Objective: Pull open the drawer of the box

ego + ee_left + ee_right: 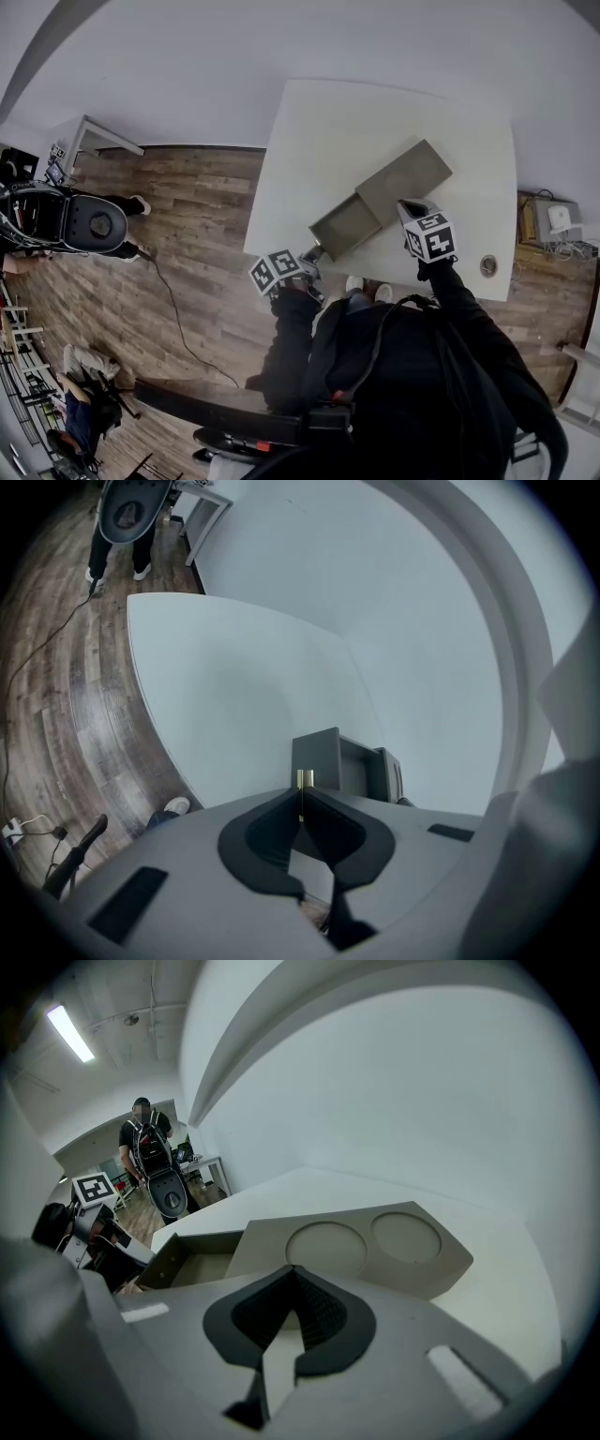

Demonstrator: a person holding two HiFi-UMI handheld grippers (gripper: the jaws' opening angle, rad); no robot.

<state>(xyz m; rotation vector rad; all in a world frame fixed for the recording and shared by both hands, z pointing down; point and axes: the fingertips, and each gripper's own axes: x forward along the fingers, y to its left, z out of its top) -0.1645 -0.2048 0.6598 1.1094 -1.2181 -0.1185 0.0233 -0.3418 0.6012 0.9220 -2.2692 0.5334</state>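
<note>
Grey box [405, 176] sits mid-frame in the head view on the white tabletop [469, 122]. Its long axis runs upper right to lower left. The drawer [345, 225] sticks out of the lower-left end, well out, and what shows of the inside looks bare. The drawer's front is near the tabletop's lower edge.

The left gripper [301, 797] is at the drawer's front face. In the left gripper view its jaws are closed together, pinching a small brass handle [302, 779] at the tips.

The right gripper [296, 1283] is on the box's lower-right long side in the head view. In the right gripper view its jaws are together with nothing between them. The tips are over the near edge of the box top, just below two round recesses [326, 1246]. I can't confirm contact with the box; my guess is that it is bracing the box.

Key relation: the drawer slides along the box's long axis, so any pull goes toward the lower left of the head view, toward the person. The left gripper is on the handle and in line with that axis. The right gripper is beside the box body, off the slide path.

Judgement: the task is mostly done, since a large share of the drawer is already out. Any further pull should run straight along the axis. A sideways tug could skew the box on the smooth tabletop or slip off the small handle.
</note>
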